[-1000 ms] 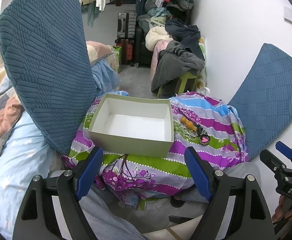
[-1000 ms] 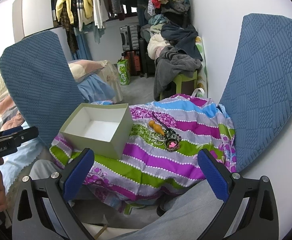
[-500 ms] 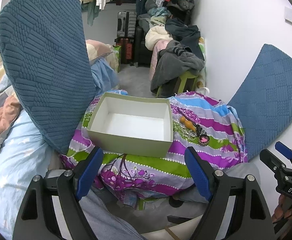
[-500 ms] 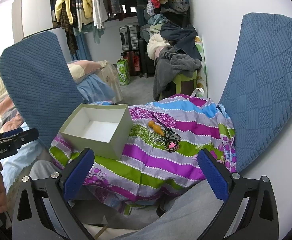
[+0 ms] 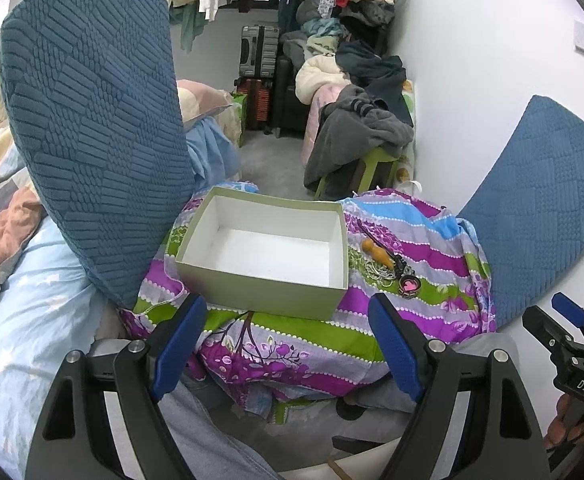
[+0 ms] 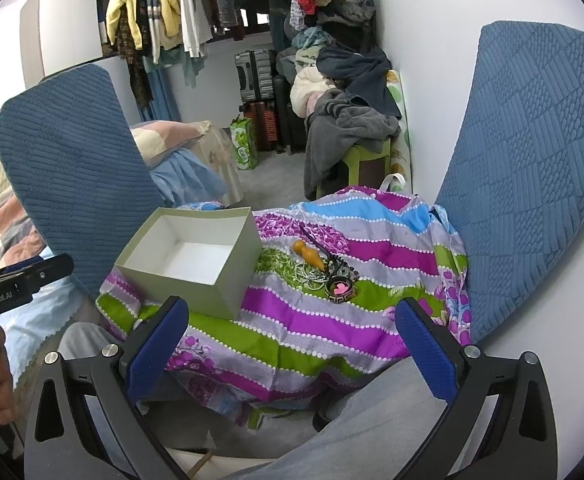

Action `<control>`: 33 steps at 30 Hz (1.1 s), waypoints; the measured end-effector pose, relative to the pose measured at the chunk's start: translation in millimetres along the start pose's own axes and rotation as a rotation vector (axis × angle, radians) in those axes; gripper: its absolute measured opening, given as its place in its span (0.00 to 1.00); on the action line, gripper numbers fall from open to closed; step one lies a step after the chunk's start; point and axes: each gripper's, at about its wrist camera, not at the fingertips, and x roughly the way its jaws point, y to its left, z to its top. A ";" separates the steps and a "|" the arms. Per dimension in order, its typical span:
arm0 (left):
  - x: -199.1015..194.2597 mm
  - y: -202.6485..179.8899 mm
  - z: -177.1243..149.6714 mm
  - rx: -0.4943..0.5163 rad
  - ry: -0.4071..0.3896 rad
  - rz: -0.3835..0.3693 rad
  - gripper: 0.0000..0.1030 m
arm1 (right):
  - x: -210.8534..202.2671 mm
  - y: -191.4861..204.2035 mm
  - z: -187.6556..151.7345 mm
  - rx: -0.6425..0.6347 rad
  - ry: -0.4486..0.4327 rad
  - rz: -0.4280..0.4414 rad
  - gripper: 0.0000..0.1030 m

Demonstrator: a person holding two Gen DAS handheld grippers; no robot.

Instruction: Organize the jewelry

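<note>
While both grippers hang short of the striped cloth (image 6: 332, 320), nothing has been picked up, so the task appears to stand at its approach step.

Left to right, the scene is as follows:

1. A blue cushion (image 5: 92, 120) stands upright at the left, its lower edge near the box.
2. The box (image 5: 266, 248), open-topped with white inner walls, sits on the left part of the cloth. No item is visible inside it.
3. The jewelry pile (image 6: 324, 274) lies on the cloth just beside the right wall of the box, apart from it. The pile contains an orange wooden piece (image 6: 310, 256), a tangle of silver chain (image 6: 310, 278) and a round pendant with a pink heart (image 6: 341, 290). A dark thin strand runs back from the pile; what it is cannot be told.
4. A second blue cushion (image 6: 532, 180) leans on the wall at the right.

Gripper state:

- Left gripper (image 5: 288, 344): jaws spread wide, nothing between them. It is aimed at the near wall of the box.
- Right gripper (image 6: 292, 352): jaws spread wide, nothing between them. It is aimed at the cloth in front of the pile.

Next move, as judged from this layout: the right gripper is the nearer to the pile and should advance and descend onto one item. The pendant, at the near edge of the pile, offers the clearest grip. The chain is tangled with its neighbours, so lifting one piece may drag others. The cloth is soft and may bunch under the fingertips. The item then goes leftward into the box.
</note>
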 end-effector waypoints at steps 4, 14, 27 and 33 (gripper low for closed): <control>-0.6 -3.0 2.4 0.003 -0.009 0.004 0.80 | -0.3 -0.1 -0.4 0.001 0.001 -0.001 1.00; 19.1 -12.2 2.9 0.010 0.009 -0.037 0.80 | 7.2 -7.2 -2.6 0.013 0.004 -0.012 1.00; 70.0 -47.4 14.8 0.033 0.023 -0.171 0.79 | 48.0 -32.2 -8.4 0.048 -0.001 0.019 0.80; 108.3 -70.0 18.9 0.054 0.069 -0.247 0.66 | 77.9 -47.8 -10.8 0.065 0.001 0.027 0.56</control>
